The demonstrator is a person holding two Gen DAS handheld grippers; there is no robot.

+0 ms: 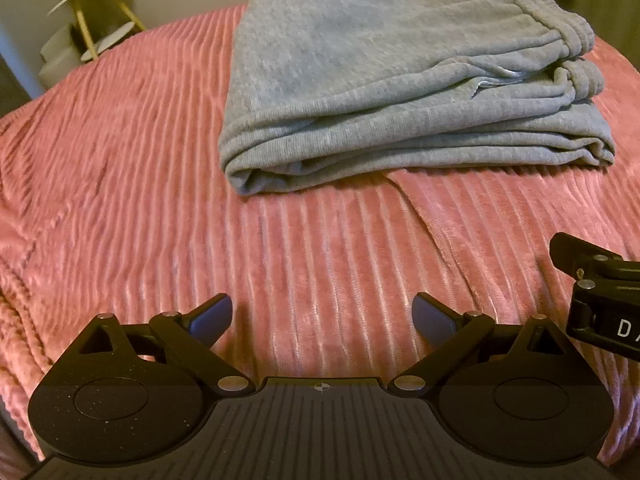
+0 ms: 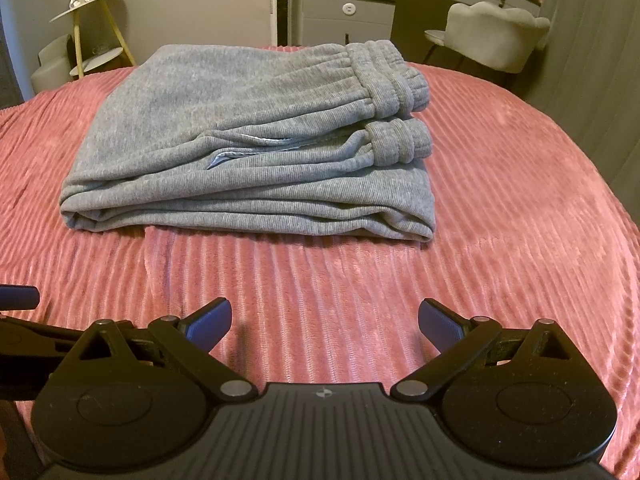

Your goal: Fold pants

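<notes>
Grey pants (image 2: 248, 148) lie folded on the pink bed (image 2: 500, 240); left claw (image 1: 322, 318) and right claw (image 2: 325, 322) gape empty, seemingly just above the cover.

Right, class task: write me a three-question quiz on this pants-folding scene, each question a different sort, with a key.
1. True or false: the grey pants lie folded on the pink bedspread.
2. The left gripper is: A) shut on cloth, B) open and empty, C) out of view.
3. Fill in: the right gripper touches ____ of the pants.

Key: 1 true; 2 B; 3 none.
</notes>
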